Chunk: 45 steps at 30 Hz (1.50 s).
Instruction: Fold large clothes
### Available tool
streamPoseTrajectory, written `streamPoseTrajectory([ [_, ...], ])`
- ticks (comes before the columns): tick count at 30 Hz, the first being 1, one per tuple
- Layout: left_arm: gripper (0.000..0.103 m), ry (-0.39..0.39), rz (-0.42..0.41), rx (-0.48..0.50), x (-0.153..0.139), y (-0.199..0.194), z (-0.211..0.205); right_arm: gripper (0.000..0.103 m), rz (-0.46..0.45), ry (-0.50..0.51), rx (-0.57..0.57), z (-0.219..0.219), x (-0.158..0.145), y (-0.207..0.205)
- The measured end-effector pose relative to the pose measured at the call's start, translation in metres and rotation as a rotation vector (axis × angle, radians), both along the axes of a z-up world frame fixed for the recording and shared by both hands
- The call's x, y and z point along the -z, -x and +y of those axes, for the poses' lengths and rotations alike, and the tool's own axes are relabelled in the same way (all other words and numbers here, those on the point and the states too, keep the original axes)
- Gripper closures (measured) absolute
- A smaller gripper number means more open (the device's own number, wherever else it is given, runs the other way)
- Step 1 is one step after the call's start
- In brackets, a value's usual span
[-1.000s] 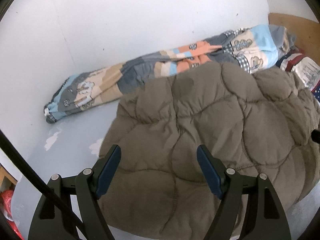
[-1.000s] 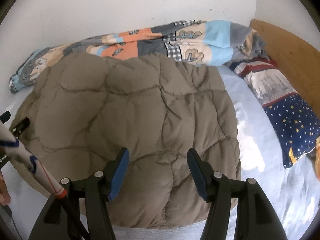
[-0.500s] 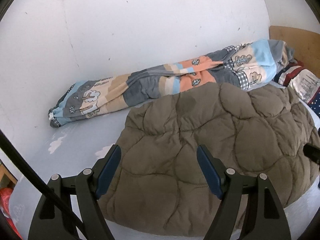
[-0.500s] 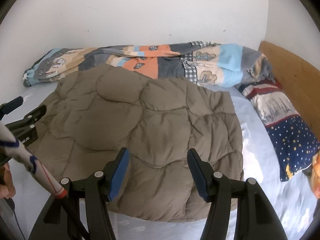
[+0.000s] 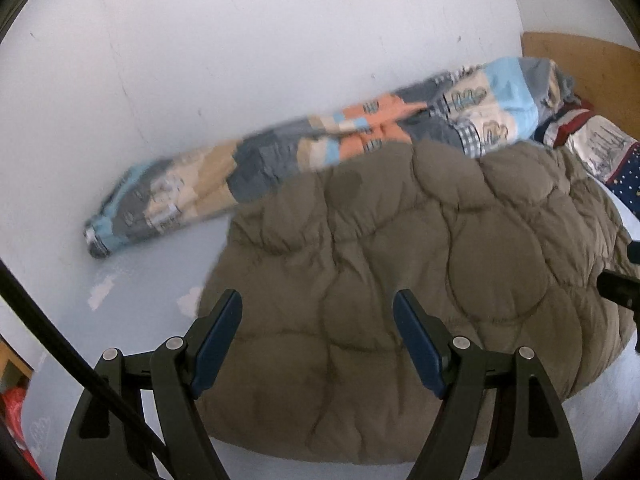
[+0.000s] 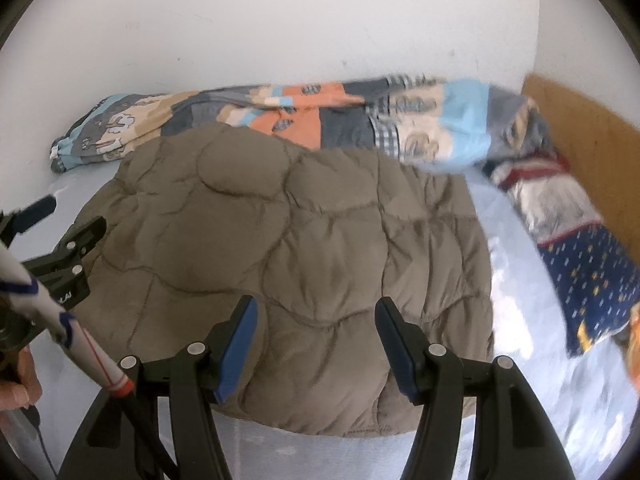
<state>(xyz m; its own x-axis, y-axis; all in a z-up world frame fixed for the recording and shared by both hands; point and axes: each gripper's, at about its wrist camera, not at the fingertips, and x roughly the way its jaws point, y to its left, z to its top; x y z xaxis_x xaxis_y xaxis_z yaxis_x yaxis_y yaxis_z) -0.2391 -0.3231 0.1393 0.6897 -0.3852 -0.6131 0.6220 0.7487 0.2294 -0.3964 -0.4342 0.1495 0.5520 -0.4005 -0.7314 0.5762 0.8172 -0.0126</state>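
A puffy olive-brown quilted jacket (image 5: 400,264) lies folded into a compact block on a pale blue bed sheet (image 5: 152,280); it also shows in the right wrist view (image 6: 304,248). My left gripper (image 5: 318,308) is open and empty, held above the jacket's near left part. My right gripper (image 6: 316,312) is open and empty above the jacket's near edge. The left gripper also shows at the left edge of the right wrist view (image 6: 64,226).
A rolled patchwork blanket (image 6: 304,124) lies along the white wall behind the jacket. A pillow with stars and a city print (image 6: 580,252) lies at the right by a wooden headboard (image 6: 592,132). Bare sheet (image 6: 528,320) lies right of the jacket.
Both grippers rose and pulled back from the jacket half a second ago, then dipped closer to it again. Both stayed open. The jacket has not moved.
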Motion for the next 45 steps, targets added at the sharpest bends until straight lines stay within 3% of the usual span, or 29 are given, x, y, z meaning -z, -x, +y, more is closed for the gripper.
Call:
streamPoseTrajectory([
  [4, 0.026, -0.005, 0.198, -0.026, 0.016, -0.022, 0.005, 0.036, 0.029, -0.152, 0.083, -0.031, 0.023, 0.007],
  [6, 0.026, 0.03, 0.284, -0.05, 0.019, -0.035, 0.013, 0.036, 0.06, -0.231, 0.127, -0.047, 0.037, 0.011],
  [9, 0.026, 0.083, 0.358, -0.094, 0.012, -0.05, 0.028, 0.036, 0.059, -0.337, 0.195, -0.067, 0.051, 0.024],
  [14, 0.026, 0.205, 0.443, -0.165, -0.019, -0.068, 0.066, 0.034, 0.026, -0.321, 0.281, -0.081, 0.036, 0.047],
  [19, 0.023, 0.308, 0.572, -0.283, -0.038, -0.072, 0.138, 0.029, -0.1, -0.421, 0.374, -0.091, 0.019, 0.095],
  [24, 0.022, 0.404, 0.734, -0.387, -0.009, -0.071, 0.193, 0.02, -0.228, -0.573, 0.512, -0.1, 0.018, 0.158],
  [29, 0.022, 0.477, 0.87, -0.48, 0.038, -0.087, 0.211, 0.019, -0.293, -0.775, 0.62, -0.109, 0.051, 0.193],
  [34, 0.021, 0.598, 0.907, -0.444, 0.049, -0.092, 0.203, 0.019, -0.34, -0.856, 0.623, -0.113, 0.073, 0.183],
  [41, 0.021, 0.625, 0.944, -0.485, 0.075, -0.1, 0.185, 0.019, -0.368, -0.901, 0.654, -0.118, 0.103, 0.161],
  [45, 0.021, 0.605, 0.889, -0.48, 0.076, -0.103, 0.175, 0.019, -0.394, -0.956, 0.662, -0.116, 0.117, 0.157],
])
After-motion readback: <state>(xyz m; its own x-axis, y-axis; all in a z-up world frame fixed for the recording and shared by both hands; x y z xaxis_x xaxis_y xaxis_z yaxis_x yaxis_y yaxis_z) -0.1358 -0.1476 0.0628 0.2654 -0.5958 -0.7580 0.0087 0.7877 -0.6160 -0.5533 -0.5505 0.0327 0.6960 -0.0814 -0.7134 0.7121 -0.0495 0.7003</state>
